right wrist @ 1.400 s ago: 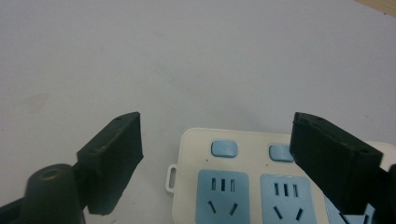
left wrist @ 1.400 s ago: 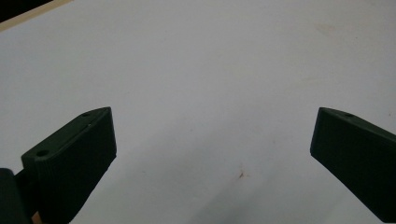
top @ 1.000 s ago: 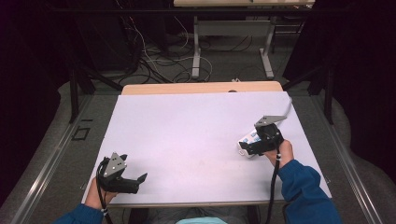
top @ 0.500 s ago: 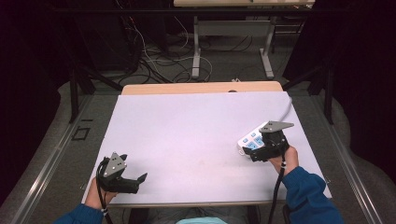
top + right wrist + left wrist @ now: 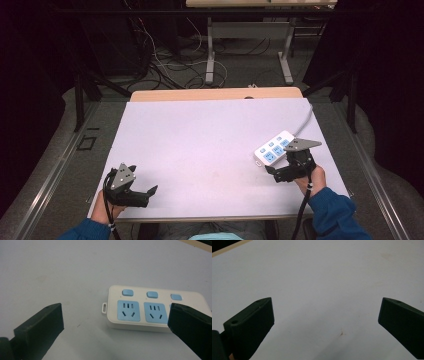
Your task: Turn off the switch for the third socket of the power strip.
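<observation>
- Left gripper [image 5: 150,191]: held low at the near left corner of the table [image 5: 200,130], well apart from everything else. Jaws are spread wide with nothing between them; bare white surface is seen past them in the left gripper view.
- Power strip [image 5: 274,149]: laid flat on the right side of the table, sockets up, its grey cable [image 5: 305,121] run off toward the far right edge. It is judged rigid, hard plastic, light to moderate in weight and smooth enough to slip. A grasp across the short width of the body is judged best, clear of the switches; drag from the cable is to be expected.
- Right gripper [image 5: 270,171]: held just beside the near end of the strip. Jaws are spread; nothing is pinched.
- Views compared: blue sockets [image 5: 128,310], three blue switches [image 5: 127,292] and an end hanging tab [image 5: 104,307] are resolved in the right gripper view; cable and table position are given by the high view.
</observation>
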